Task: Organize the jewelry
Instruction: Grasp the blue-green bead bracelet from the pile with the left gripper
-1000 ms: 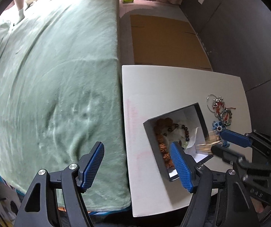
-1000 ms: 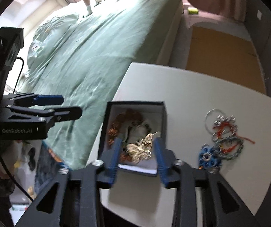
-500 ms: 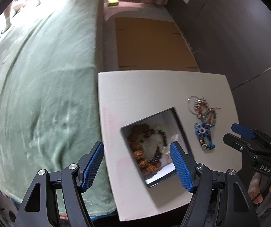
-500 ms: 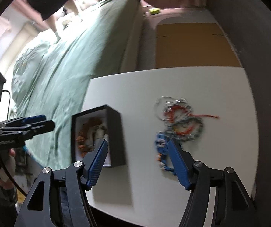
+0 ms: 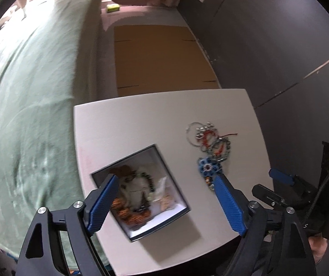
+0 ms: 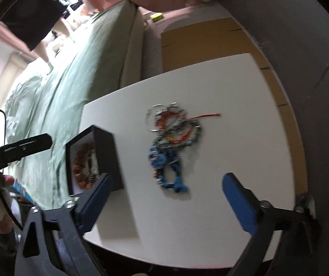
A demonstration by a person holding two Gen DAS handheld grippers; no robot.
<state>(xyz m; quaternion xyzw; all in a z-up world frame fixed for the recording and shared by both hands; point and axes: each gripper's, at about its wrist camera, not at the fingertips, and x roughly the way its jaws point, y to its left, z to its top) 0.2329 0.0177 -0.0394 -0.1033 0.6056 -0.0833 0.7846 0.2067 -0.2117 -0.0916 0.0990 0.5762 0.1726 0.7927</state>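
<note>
Both grippers hang over a white table (image 5: 141, 119) with nothing between their blue pads. Right gripper (image 6: 164, 191): jaws have just been opening and now stand spread very wide, empty, above the blue beaded piece (image 6: 164, 163) at the near end of the jewelry pile (image 6: 173, 124). Left gripper (image 5: 164, 197): jaws also just widened, released, straddling the view of a black box (image 5: 141, 191).

That box is square, white-lined and open-topped, and holds an orange-brown bead bracelet (image 5: 130, 216), a dark bead strand and a pale gold piece. It sits toward the table's bed-side edge. The pile, a tangle of silver rings, chain and red cord, lies well apart from the box, nearer the dark wall (image 5: 268, 46). Bare tabletop runs between them and beyond. A green bedspread (image 5: 26, 92) borders the table's left edge
</note>
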